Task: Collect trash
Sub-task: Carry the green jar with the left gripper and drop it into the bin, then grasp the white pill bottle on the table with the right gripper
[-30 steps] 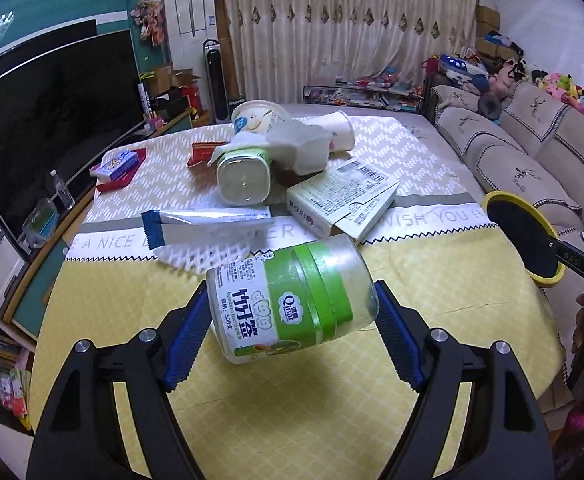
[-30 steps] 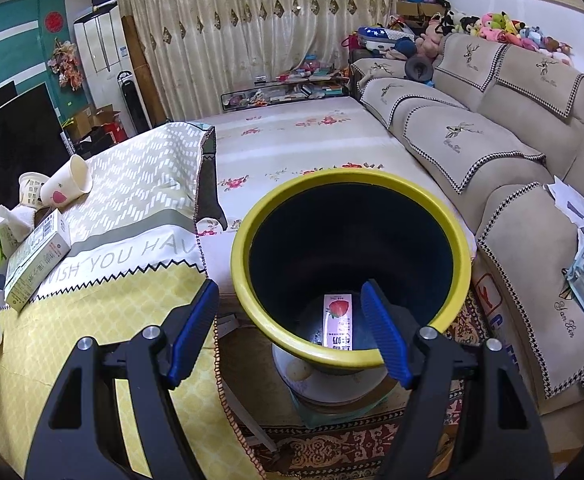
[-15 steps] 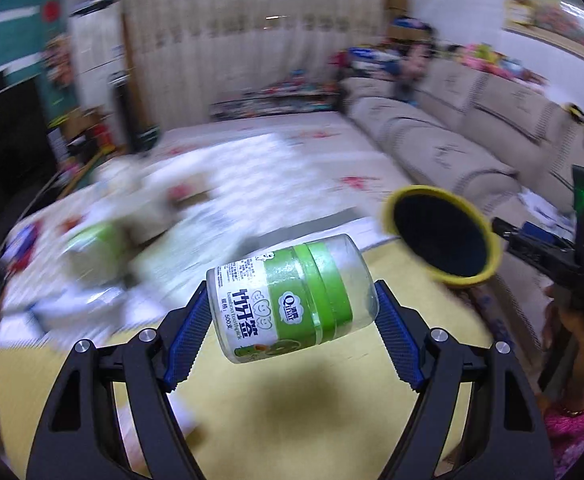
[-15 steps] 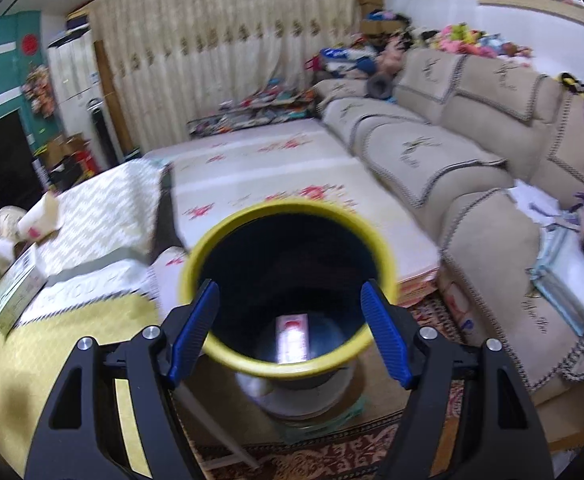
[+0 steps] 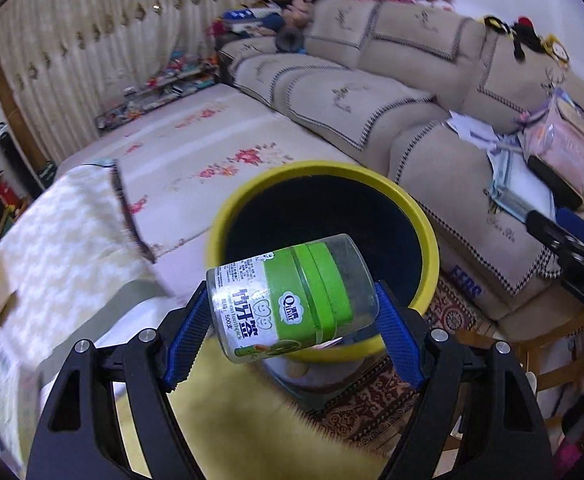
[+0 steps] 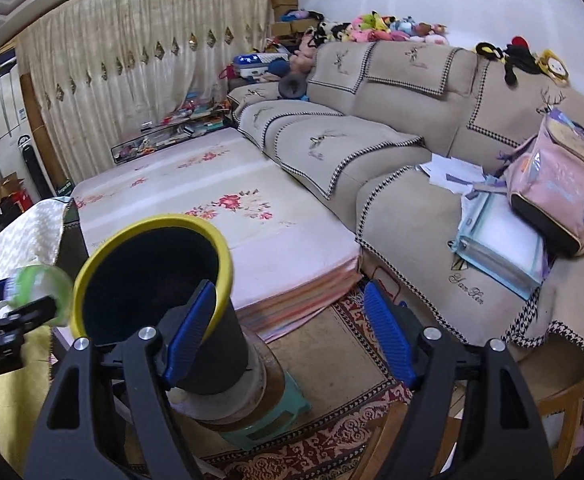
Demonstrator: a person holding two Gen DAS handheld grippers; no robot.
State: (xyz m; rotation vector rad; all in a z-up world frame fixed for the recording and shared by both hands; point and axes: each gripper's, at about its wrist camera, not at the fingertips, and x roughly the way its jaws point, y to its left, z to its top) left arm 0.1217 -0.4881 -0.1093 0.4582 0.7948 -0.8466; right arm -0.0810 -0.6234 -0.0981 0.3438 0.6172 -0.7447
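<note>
The left hand-held gripper [image 5: 293, 330] is clamped on the jar [image 5: 292, 298], a clear plastic tub with a green-and-white label, its blue pads [image 5: 186, 344] pressing on the jar's two ends. The jar lies on its side, long axis running from about 8 o'clock to 2 o'clock in the left wrist view, the clear rounded end tipped up toward 2 o'clock and the flat labelled end low toward 8. It hangs in the air in front of the near rim of the bin [image 5: 427, 224], a yellow-rimmed dark bucket, with the bin's dark mouth showing behind its upper end. Below the jar at 6 o'clock is the yellow cloth of the surface [image 5: 228, 420].

The right hand-held gripper [image 6: 290, 334] is spread wide with nothing between its pads. In its view the bin [image 6: 152, 224] sits at 9 o'clock, tilted, and the jar [image 6: 38, 294] shows as a green blur just left of the rim. The sofa [image 6: 391, 152] fills 1 to 3 o'clock.
</note>
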